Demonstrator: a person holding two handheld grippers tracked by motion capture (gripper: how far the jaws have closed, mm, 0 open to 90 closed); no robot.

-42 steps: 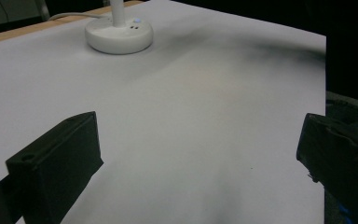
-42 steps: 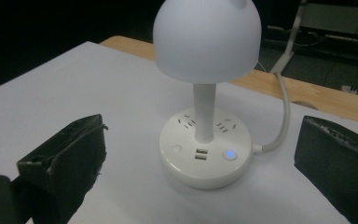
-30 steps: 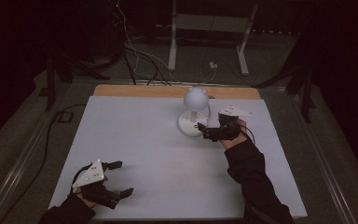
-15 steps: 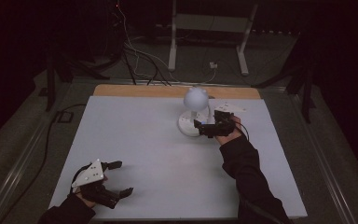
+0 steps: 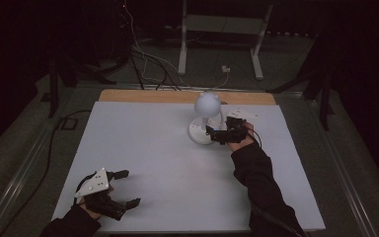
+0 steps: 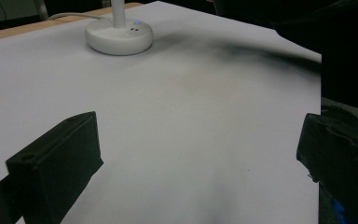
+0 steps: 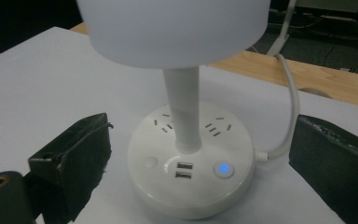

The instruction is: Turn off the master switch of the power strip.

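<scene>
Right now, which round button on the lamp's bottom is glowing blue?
The right button beside the USB holes glows blue; the left button is plain white.

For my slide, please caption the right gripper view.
Open right hand-held gripper facing white desk lamp, its blue button lit.

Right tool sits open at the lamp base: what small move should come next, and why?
Probably ease the right tool forward and down so one jaw tip meets the button on the lamp base. The jaws stand open on either side of the base without touching it, and the blue-lit button faces the tool. The left tool rests open, far off near the table edge.
</scene>
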